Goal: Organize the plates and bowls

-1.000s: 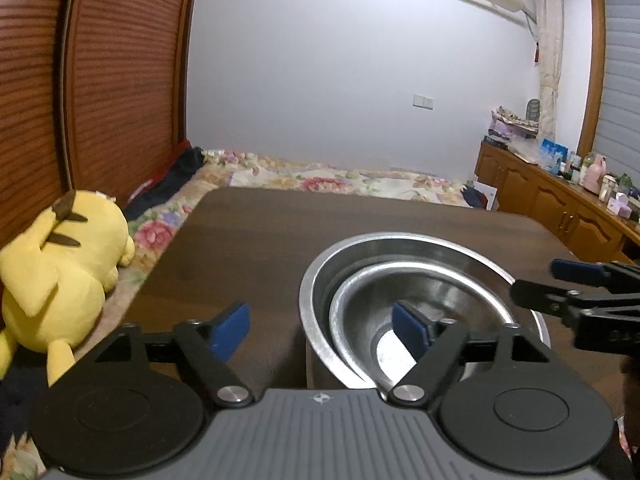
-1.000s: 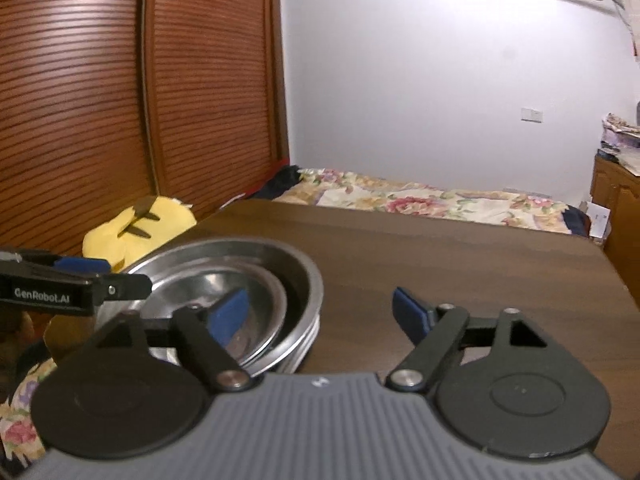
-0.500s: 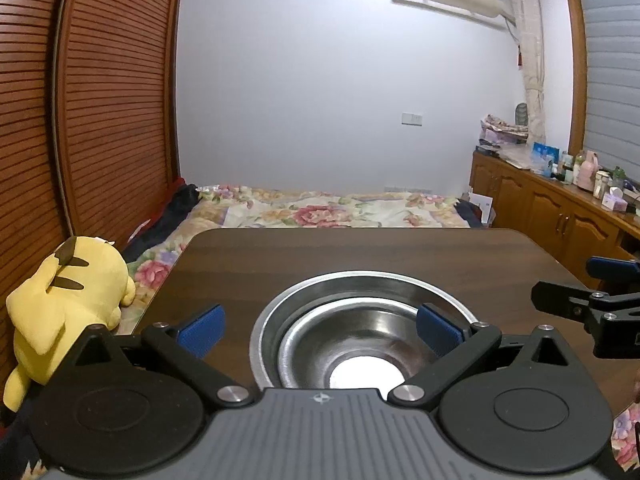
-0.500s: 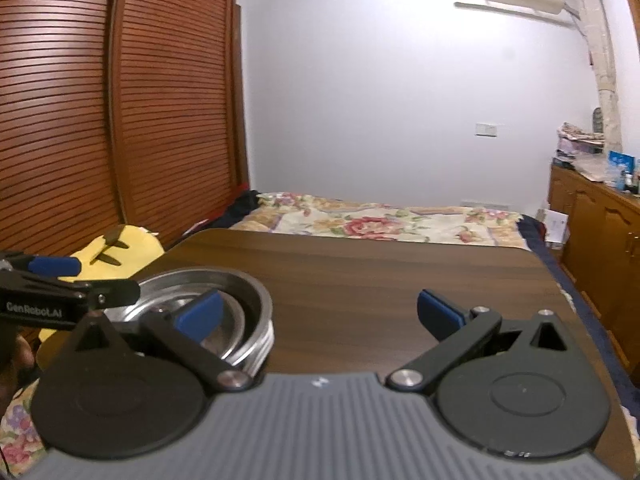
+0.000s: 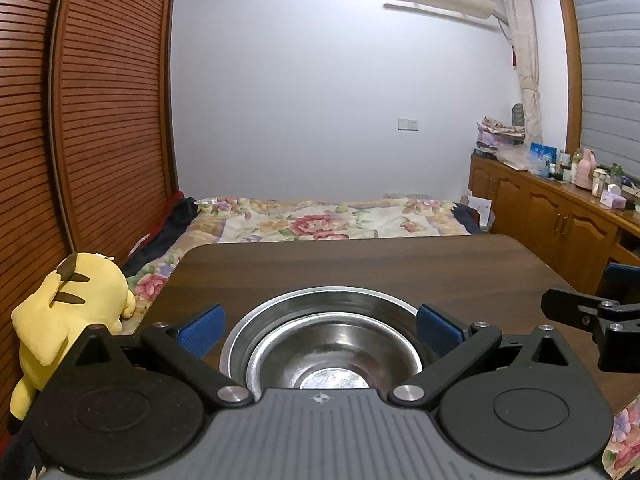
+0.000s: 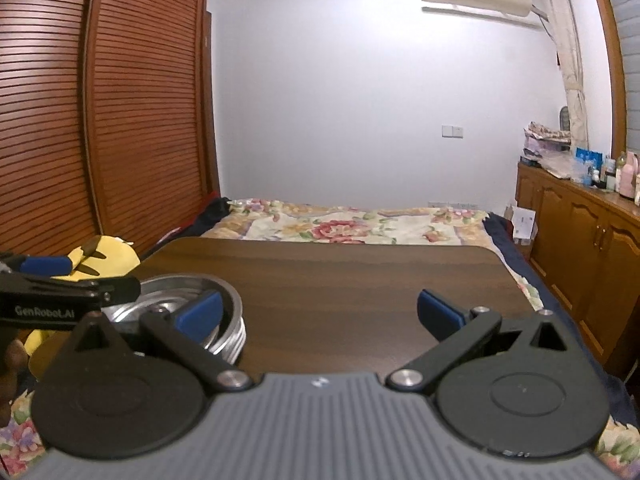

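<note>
Honestly, the stack looks nearly sorted: a smaller steel bowl [image 5: 326,364] sits nested inside a larger steel bowl [image 5: 320,300] on the dark wooden counter [image 5: 360,264], close to its near left corner. The left tool [image 5: 319,326] hangs just above and behind the pair with its blue pads spread wide on either side of the rims, gripping nothing. The right tool [image 6: 319,312] is likewise wide open and empty, held over bare counter to the right of the bowls, its left pad showing in front of the outer rim.

The risks from here, as I judge them:
- The stack stands near the counter edge, beside the bed and a yellow plush toy [image 5: 64,312]. A sideways nudge from either tool could slide the polished steel off onto the bedding
- Closing on one thin rim alone could tip the inner bowl, which seems to sit slightly off-centre towards the near side
- Both tools crowd the same corner, so a careless swing could knock one into the other
- Whether further plates wait out of view cannot be told, so the job may be unfinished
</note>
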`<act>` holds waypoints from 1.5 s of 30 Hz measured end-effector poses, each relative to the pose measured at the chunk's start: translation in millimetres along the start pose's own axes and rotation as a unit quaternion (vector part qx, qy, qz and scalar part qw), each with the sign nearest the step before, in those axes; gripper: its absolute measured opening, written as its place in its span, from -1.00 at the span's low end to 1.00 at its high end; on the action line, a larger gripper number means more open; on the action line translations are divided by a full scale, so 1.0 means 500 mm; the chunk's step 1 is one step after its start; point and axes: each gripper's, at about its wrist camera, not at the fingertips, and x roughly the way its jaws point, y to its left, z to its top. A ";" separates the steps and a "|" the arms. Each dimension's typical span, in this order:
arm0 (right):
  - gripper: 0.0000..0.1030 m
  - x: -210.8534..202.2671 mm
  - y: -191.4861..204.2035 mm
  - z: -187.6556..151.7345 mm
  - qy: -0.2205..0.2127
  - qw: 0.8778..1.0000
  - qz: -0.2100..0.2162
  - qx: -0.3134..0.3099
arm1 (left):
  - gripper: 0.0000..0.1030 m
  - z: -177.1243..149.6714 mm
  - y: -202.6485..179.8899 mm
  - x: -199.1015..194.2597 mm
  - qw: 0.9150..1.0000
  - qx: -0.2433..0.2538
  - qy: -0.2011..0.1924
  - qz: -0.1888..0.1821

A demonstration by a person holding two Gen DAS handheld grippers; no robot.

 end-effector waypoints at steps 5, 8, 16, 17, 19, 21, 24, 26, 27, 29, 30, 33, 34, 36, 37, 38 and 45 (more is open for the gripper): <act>1.00 -0.012 -0.012 -0.007 0.003 1.000 -0.005 0.007 | 1.00 -0.004 -0.012 -0.021 1.000 0.002 -0.001 -0.005; 1.00 -0.018 -0.016 -0.013 0.007 1.000 -0.008 0.009 | 1.00 -0.009 -0.016 -0.030 1.000 0.001 0.000 -0.004; 1.00 -0.028 -0.024 -0.024 0.009 1.000 -0.011 0.011 | 1.00 -0.027 -0.019 -0.038 1.000 0.001 0.005 -0.003; 1.00 -0.030 -0.024 -0.025 0.008 1.000 -0.011 0.011 | 1.00 -0.029 -0.018 -0.039 1.000 0.001 0.005 -0.002; 1.00 -0.033 -0.026 -0.029 0.006 1.000 -0.011 0.013 | 1.00 -0.034 -0.016 -0.040 1.000 0.002 0.006 0.000; 1.00 -0.032 -0.027 -0.031 0.006 1.000 -0.012 0.013 | 1.00 -0.040 -0.016 -0.040 1.000 0.001 0.007 0.001; 1.00 -0.032 -0.030 -0.037 0.006 1.000 -0.013 0.015 | 1.00 -0.043 -0.013 -0.040 1.000 0.000 0.005 0.005; 1.00 -0.032 -0.033 -0.040 0.006 1.000 -0.012 0.017 | 1.00 -0.046 -0.014 -0.041 1.000 -0.001 0.003 0.007; 1.00 -0.032 -0.034 -0.042 0.006 1.000 -0.014 0.017 | 1.00 -0.049 -0.015 -0.041 1.000 -0.001 0.003 0.008; 1.00 -0.032 -0.037 -0.046 0.005 1.000 -0.015 0.017 | 1.00 -0.056 -0.017 -0.040 1.000 -0.001 0.004 0.008; 1.00 -0.032 -0.038 -0.049 0.005 1.000 -0.017 0.018 | 1.00 -0.059 -0.019 -0.040 1.000 -0.001 0.005 0.008; 1.00 -0.028 -0.040 -0.059 0.008 1.000 -0.018 0.020 | 1.00 -0.069 -0.020 -0.039 1.000 0.000 0.008 0.008; 1.00 -0.027 -0.039 -0.062 0.010 1.000 -0.018 0.020 | 1.00 -0.073 -0.021 -0.038 1.000 0.001 0.010 0.008; 1.00 -0.024 -0.039 -0.069 0.012 1.000 -0.020 0.018 | 1.00 -0.080 -0.024 -0.040 1.000 0.002 0.010 0.008; 1.00 -0.023 -0.038 -0.072 0.013 1.000 -0.021 0.018 | 1.00 -0.084 -0.024 -0.040 1.000 0.002 0.011 0.008; 1.00 -0.022 -0.037 -0.075 0.014 1.000 -0.021 0.017 | 1.00 -0.087 -0.023 -0.040 1.000 0.002 0.012 0.008; 1.00 -0.021 -0.038 -0.092 0.024 0.999 -0.022 0.018 | 1.00 -0.100 -0.018 -0.032 1.000 -0.005 0.022 0.011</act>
